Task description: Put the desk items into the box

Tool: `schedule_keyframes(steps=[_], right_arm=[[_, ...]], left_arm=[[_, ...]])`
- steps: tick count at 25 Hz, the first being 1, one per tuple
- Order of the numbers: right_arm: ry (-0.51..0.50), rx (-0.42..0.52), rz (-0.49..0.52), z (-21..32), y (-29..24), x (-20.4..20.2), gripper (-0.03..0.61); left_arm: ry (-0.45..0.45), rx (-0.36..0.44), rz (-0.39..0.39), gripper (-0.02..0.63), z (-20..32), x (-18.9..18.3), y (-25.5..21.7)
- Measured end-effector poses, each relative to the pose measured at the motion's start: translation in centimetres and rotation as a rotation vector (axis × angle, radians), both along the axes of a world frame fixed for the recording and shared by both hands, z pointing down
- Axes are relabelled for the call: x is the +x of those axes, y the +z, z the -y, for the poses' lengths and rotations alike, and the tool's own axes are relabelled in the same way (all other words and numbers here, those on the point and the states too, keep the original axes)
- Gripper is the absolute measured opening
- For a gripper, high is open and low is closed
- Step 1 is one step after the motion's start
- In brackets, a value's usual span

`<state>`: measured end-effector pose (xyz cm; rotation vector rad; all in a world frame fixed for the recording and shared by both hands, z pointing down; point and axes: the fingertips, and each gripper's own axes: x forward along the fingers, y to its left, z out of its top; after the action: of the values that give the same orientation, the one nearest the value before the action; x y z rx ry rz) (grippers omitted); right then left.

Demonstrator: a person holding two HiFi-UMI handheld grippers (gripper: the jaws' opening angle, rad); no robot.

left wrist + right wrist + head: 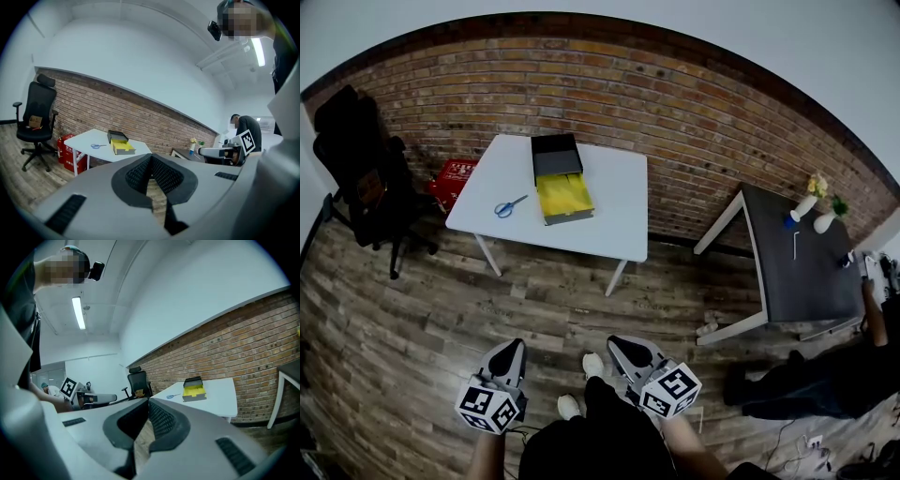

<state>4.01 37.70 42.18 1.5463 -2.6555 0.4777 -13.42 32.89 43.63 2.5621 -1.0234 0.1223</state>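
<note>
Left gripper [514, 352] and right gripper [621, 347] — both clenched, empty — point toward the white table [609, 206].

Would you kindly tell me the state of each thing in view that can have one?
Box: open, yellow inside showing, on the white table.
Black lid: off, lying at the box's far end.
Scissors: flat on the table left of the box, not yet in it.
Left tongs: shut, empty.
Right tongs: shut, empty.
</note>
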Motion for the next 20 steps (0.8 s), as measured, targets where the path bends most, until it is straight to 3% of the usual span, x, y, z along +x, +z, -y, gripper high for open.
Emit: schedule_keyframes(steps=[9,20], right_arm=[[-0.007,-0.001,0.022,3.0,0.4,0.8,0.023],[-0.013,-0.012,0.035,10.0,0.9,3.9,0.023]], left_arm=[[-0.007,-0.007,0.018,0.014,2.1,0.7,0.5],[-0.02,-0.012,0.021,0.013,9.0,3.5,0.4]])
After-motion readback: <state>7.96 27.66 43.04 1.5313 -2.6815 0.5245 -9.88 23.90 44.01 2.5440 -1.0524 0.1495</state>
